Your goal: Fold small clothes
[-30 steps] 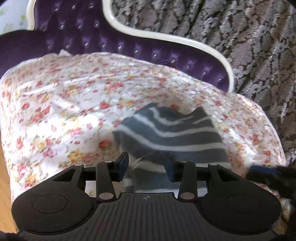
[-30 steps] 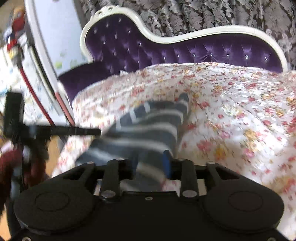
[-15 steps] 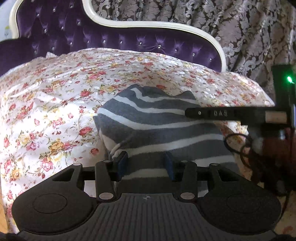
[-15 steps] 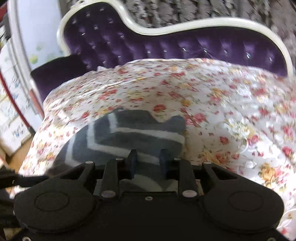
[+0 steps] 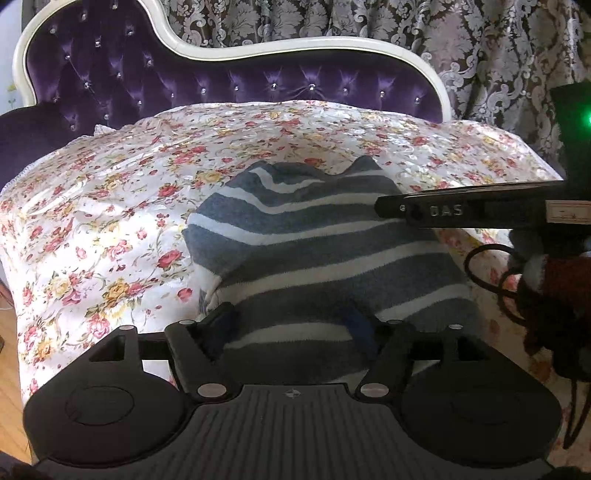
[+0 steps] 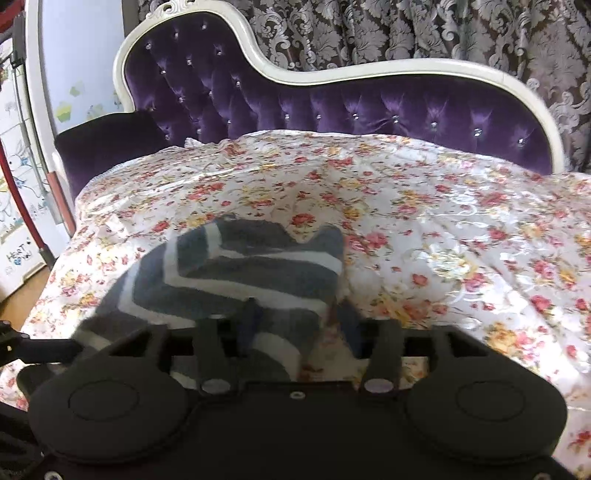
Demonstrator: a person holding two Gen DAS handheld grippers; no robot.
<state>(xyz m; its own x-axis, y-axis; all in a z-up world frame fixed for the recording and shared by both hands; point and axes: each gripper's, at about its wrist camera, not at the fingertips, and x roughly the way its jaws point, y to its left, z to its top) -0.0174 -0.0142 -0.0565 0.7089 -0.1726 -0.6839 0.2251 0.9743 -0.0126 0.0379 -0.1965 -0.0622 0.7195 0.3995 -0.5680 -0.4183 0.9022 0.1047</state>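
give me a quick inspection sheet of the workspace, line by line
surface: floral sheet draped over a purple tufted sofa, rumpled.
job's things: grey striped garment lying on the sheet, partly folded.
clutter: nothing seen.
grippers: left hand-held gripper and right hand-held gripper both open, jaws just opened; the garment's near edge lies between each pair, pads not pressing.
cables: black cable loops at the right of the left wrist view.
surroundings: patterned curtain behind the sofa; wood floor.
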